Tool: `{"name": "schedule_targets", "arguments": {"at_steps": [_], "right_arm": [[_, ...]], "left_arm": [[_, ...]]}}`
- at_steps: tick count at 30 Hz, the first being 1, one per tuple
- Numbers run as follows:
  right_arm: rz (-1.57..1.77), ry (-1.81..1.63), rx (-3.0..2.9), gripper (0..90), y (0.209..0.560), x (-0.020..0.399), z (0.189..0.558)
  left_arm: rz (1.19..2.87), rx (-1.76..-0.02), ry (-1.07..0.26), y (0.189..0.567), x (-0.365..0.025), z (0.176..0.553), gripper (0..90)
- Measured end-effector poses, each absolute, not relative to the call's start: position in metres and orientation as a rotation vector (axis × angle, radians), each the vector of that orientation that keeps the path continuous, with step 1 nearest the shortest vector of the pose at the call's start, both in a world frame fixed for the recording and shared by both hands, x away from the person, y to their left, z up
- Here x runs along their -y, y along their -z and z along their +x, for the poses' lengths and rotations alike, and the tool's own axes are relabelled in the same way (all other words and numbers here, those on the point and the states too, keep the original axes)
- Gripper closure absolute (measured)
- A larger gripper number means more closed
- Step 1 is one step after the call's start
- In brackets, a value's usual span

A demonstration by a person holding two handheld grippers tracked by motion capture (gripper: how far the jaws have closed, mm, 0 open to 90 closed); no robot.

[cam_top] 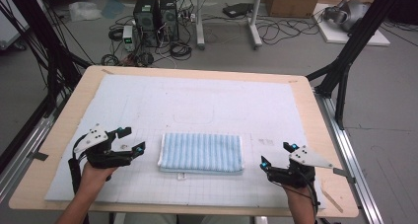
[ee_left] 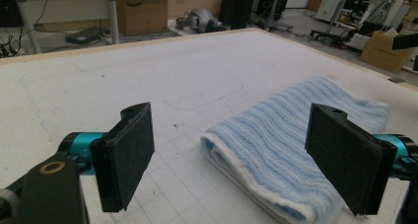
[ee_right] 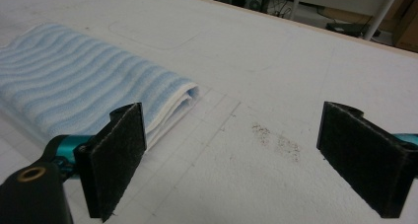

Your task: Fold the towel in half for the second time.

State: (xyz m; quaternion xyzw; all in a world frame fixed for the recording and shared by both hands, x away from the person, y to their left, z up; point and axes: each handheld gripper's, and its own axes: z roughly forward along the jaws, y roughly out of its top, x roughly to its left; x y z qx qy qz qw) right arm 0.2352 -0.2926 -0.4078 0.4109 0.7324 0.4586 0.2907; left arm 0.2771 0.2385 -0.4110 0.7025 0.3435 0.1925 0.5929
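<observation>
Blue-white striped towel (cam_top: 201, 153), folded flat, lying mid-table

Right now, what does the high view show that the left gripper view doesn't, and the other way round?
The high view alone takes in the person's hands with the left gripper and right gripper, both open and clear of the folded blue striped towel, plus the computer towers on the floor. The left gripper view alone gives a close look at its own black pads and the towel's folded white edge. Both share the towel, the white gridded mat and cardboard boxes beyond the table.
</observation>
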Motion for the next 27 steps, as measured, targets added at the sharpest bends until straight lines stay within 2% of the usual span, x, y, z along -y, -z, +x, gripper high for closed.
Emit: {"name": "schedule_targets", "arguments": {"at_steps": [27], "right_arm": [[1.099, -1.223, -1.951, 10.8, 0.4089, 0.2924, 0.2369]], "left_arm": [[1.63, -0.803, -0.451, 0.412, -0.2393, 0.2783, 19.5]]}}
